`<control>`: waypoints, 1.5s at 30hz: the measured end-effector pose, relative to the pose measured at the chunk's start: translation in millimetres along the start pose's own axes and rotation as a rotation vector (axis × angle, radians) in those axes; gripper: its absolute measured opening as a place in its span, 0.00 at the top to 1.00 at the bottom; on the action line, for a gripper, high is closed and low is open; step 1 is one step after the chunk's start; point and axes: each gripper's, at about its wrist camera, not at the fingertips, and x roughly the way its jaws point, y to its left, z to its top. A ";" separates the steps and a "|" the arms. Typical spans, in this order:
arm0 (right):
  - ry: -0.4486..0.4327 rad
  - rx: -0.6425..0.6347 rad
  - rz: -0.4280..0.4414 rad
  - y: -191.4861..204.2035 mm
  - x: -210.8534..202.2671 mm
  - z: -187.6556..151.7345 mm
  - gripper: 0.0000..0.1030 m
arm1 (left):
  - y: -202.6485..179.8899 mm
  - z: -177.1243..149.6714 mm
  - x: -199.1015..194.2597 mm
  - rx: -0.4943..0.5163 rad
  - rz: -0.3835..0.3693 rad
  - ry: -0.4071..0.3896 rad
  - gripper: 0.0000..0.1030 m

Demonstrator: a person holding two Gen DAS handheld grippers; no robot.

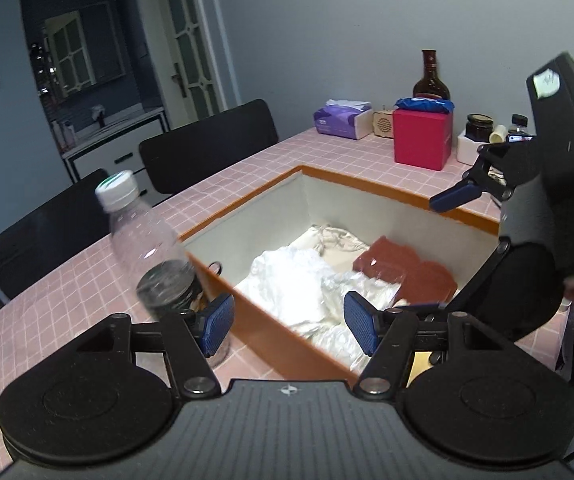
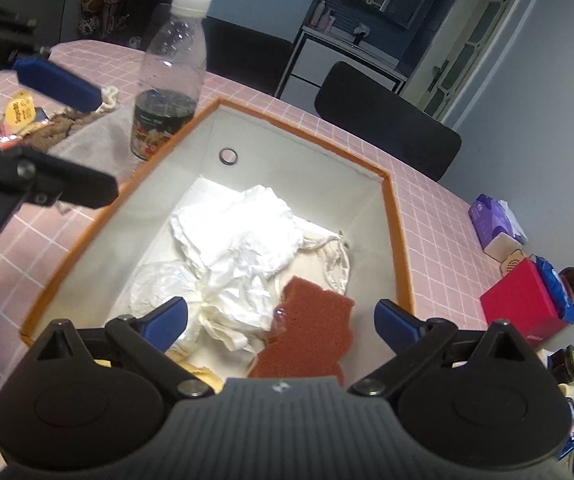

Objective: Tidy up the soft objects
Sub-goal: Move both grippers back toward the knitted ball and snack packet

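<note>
**Both tongs empty over the orange bin**

So here's the scene: an orange-rimmed bin (image 2: 401, 240) with a pale lining sits on the pink-tiled surface (image 1: 67, 280), and the soft stuff is inside it. There's a crumpled white cloth (image 2: 243, 224) in the middle, a rust-brown sponge (image 2: 307, 336) lying flat by the near-right corner, touching the white pile, and a cream drawstring bag (image 2: 337, 260) tucked toward the far wall.

The left tongs (image 1: 287, 326) hang spread wide over the bin's rim, nothing between the blue pads. The right tongs (image 2: 281, 322) are also spread wide above the bin, right over the sponge, holding nothing.

Just outside the bin stands a clear plastic bottle (image 2: 171, 76) with dark liquid at the bottom. Beside that, a grey cloth (image 2: 95, 140) and a brown knitted thing (image 2: 57, 132) still lie on the surface. At the far edge: a red box (image 1: 423, 140), a purple tissue pack (image 1: 339, 120), and a dark glass bottle (image 1: 431, 80).
</note>
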 end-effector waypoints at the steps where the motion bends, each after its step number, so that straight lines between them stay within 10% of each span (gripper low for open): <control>1: -0.003 0.009 0.015 1.5 -2.0 1.4 0.05 | 2.8 -5.0 -2.2 -0.010 0.009 -0.003 0.28; 22: -0.226 0.127 0.181 98.8 -24.0 43.7 0.05 | 91.3 -105.2 -60.6 -0.277 0.185 -0.118 0.28; 45: -0.160 0.021 0.207 187.0 79.2 47.0 0.10 | 144.5 -174.7 -21.4 -0.554 0.202 0.015 0.31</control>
